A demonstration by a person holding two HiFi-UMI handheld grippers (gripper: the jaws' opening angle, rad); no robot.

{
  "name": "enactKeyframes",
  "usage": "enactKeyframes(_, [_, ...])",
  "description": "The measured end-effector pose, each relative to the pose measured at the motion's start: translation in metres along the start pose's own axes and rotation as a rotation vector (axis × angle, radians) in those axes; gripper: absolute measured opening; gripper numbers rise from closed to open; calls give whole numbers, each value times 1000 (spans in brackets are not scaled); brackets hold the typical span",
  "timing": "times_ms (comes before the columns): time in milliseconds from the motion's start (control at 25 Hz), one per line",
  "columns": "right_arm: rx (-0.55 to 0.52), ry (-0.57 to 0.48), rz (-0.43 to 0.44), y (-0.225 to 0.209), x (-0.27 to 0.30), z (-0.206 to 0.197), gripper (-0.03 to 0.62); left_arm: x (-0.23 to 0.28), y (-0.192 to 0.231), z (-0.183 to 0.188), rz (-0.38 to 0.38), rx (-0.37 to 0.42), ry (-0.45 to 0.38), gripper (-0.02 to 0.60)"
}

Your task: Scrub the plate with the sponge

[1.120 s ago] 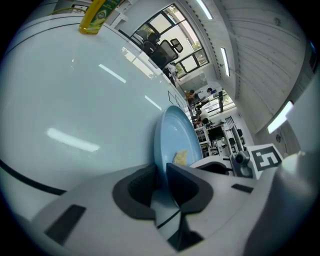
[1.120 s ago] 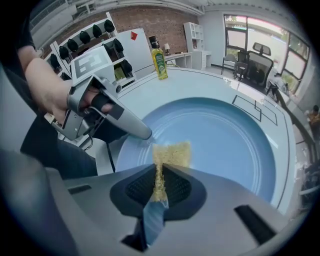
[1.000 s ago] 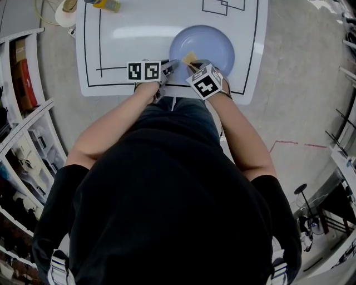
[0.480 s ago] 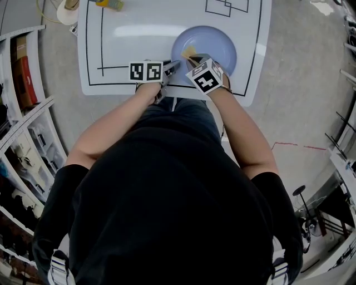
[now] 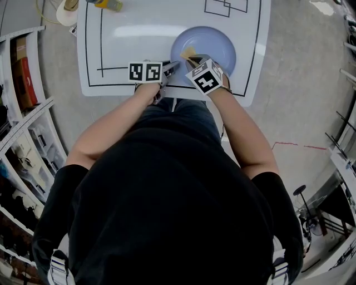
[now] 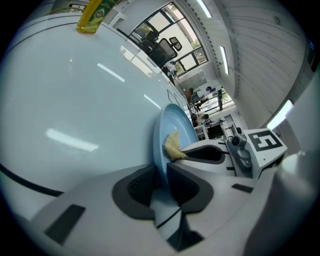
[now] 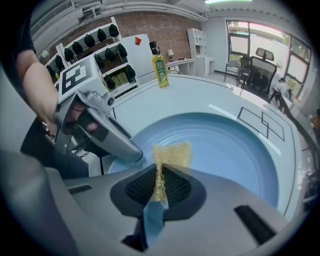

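A light blue plate (image 5: 208, 47) lies on the white table near its front edge. My left gripper (image 5: 173, 68) is shut on the plate's near-left rim (image 6: 161, 150), which runs between its pads. My right gripper (image 5: 192, 60) is shut on a thin yellow sponge (image 7: 170, 155), whose free end rests on the plate's inner surface (image 7: 225, 150) by the near-left rim. In the left gripper view the sponge (image 6: 173, 145) shows against the plate with the right gripper (image 6: 210, 152) behind it. In the right gripper view the left gripper (image 7: 131, 152) sits at the plate's left rim.
A white table (image 5: 139, 44) bears black line markings. A yellow-green bottle (image 5: 105, 4) lies at its far left edge; the same bottle (image 7: 159, 72) stands beyond the plate in the right gripper view. Shelving (image 5: 22, 139) lines the floor at left.
The sponge and right gripper have shifted slightly left along the plate's near rim. The left gripper keeps its hold on the rim.
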State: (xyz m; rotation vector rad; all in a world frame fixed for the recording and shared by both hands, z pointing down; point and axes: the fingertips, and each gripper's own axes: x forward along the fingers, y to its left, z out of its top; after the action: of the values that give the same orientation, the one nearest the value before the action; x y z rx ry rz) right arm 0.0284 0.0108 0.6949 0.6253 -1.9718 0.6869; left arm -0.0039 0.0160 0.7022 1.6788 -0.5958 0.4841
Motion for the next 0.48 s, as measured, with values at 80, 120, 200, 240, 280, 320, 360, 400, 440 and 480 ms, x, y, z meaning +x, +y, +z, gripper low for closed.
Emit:
enactKeyframes(80, [-3,-5,-4,0,-1,0,32,0,-1,0,-9,1,6,74])
enactKeyframes(120, [-3,-5,-7,0,0,0,34,0,-1,0,-18,3,10,77])
enactKeyframes(200, [-4,-4,-9,0,0,0,34,0,-2,0,-42,9,24,85])
enactKeyframes(240, [-4,-2,-7,0,0,0,34,0,-2,-1,-54,13,32,89])
enactKeyframes(280, [-4,-1,-3,1,-1,0,34,-1,-3,-2,-61,20,40,97])
enactKeyframes(320, [-4,-2,3,2,-2,1,34,-2,-3,-2,-61,33,46,103])
enactKeyframes(360, [-3,-7,8,2,-3,2,34,-3,-3,-2,-56,52,53,109])
enactKeyframes(400, [-1,-14,11,1,-6,4,32,-4,-2,-1,-49,78,60,111])
enactKeyframes(440, [1,-23,11,0,-9,7,32,-5,-2,1,-40,105,67,118])
enactKeyframes(480, [4,-33,9,-1,-13,10,31,-6,-1,2,-30,131,72,132])
